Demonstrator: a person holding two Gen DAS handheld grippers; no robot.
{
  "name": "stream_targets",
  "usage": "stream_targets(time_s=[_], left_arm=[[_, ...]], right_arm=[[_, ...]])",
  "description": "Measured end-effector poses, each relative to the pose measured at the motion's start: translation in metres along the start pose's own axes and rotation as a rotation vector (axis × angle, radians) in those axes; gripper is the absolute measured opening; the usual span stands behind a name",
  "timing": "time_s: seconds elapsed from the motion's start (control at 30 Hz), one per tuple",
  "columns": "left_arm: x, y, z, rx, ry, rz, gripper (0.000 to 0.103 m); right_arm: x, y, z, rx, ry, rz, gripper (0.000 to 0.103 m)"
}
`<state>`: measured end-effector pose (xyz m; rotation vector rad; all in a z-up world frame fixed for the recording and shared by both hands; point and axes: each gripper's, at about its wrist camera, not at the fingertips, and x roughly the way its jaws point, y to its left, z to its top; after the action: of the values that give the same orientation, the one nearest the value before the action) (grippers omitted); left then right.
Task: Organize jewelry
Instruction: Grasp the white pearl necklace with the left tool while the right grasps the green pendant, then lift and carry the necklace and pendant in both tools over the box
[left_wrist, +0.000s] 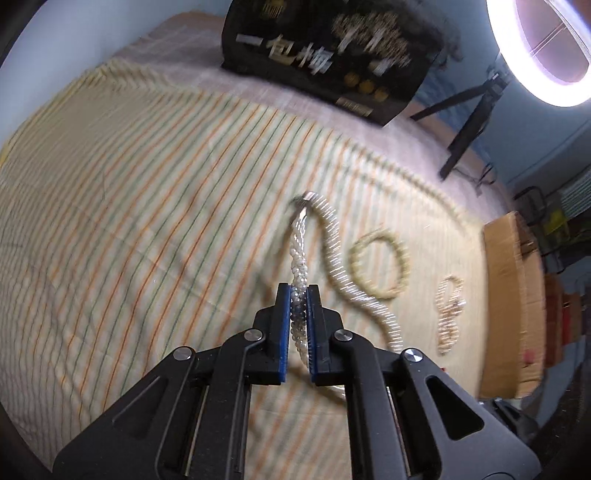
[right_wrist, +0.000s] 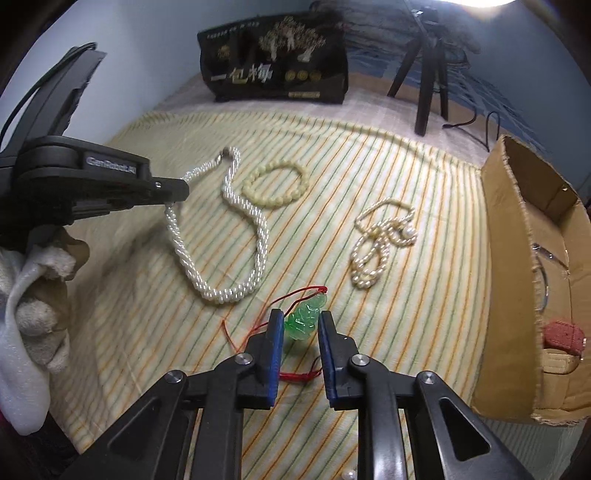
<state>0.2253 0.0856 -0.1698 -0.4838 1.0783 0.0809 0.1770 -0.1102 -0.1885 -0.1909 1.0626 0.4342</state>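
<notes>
My left gripper is shut on a thick twisted pearl necklace; the rest of the necklace trails in a loop on the striped cloth. In the right wrist view the left gripper shows from the side, holding that strand. My right gripper is open, its blue pads on either side of a green jade pendant on a red cord. A pale bead bracelet and a small pearl necklace lie further back.
An open cardboard box stands at the right edge of the cloth, with a red item inside. A black printed bag stands at the back. A tripod with a ring light is behind right.
</notes>
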Motion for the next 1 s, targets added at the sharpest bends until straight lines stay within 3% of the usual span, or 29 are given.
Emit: stream_targets(time_s=[0.17, 0.5, 1.0], left_arm=[[-0.034, -0.016, 0.006, 0.038, -0.086, -0.046, 0.006], [-0.061, -0.029, 0.008, 0.044, -0.130, -0.108, 0.006], [-0.112, -0.075, -0.002, 0.131, -0.214, -0.178, 0.006]], right_arm=[[-0.023, -0.008, 0.004, 0.031, -0.055, 0.002, 0.017], [-0.058, -0.018, 0.009, 0.061, -0.137, -0.002, 0.017], [-0.125, -0.047, 0.015, 0.128, -0.279, -0.028, 0.017]])
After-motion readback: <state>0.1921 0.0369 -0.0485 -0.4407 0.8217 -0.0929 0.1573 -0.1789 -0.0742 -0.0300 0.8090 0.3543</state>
